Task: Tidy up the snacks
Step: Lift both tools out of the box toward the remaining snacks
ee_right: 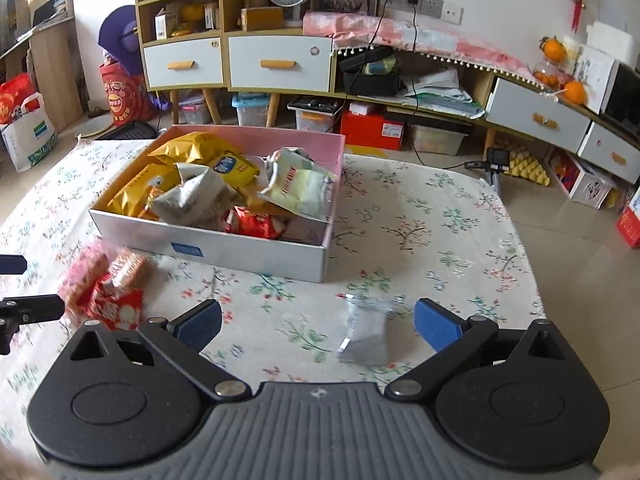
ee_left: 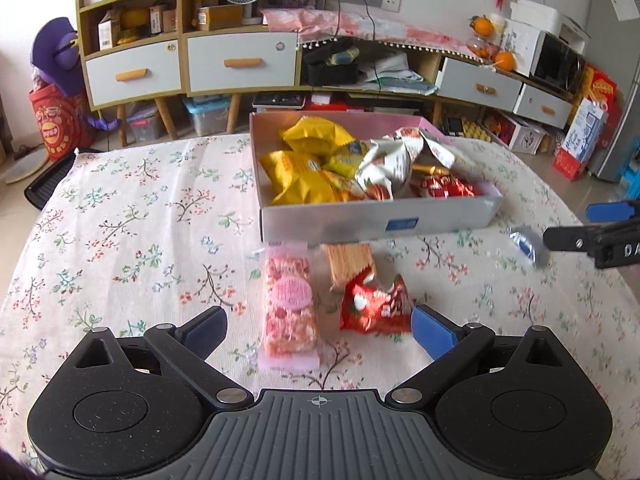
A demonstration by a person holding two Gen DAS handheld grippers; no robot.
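Note:
A shallow cardboard box (ee_left: 360, 224) (ee_right: 248, 246) holds several snack packs, yellow, silver and red. In front of it on the floral cloth lie a pink rice-cracker bar (ee_left: 289, 304), an orange wafer pack (ee_left: 348, 260) and a red candy pack (ee_left: 376, 306). My left gripper (ee_left: 320, 330) stands open, with the pink bar and the red pack between its fingers, untouched. My right gripper (ee_right: 318, 326) is open wide above a small clear-and-silver packet (ee_right: 366, 334) lying on the cloth; in the left wrist view its fingers (ee_left: 568, 238) show beside the blurred blue-and-silver packet (ee_left: 526, 242).
The floral tablecloth (ee_left: 140, 220) covers the table up to its round edge on the right (ee_right: 524, 264). Beyond stand wooden cabinets with white drawers (ee_left: 240, 64), storage bins and boxes on the floor. In the right wrist view the same three snacks (ee_right: 108, 284) lie at the left.

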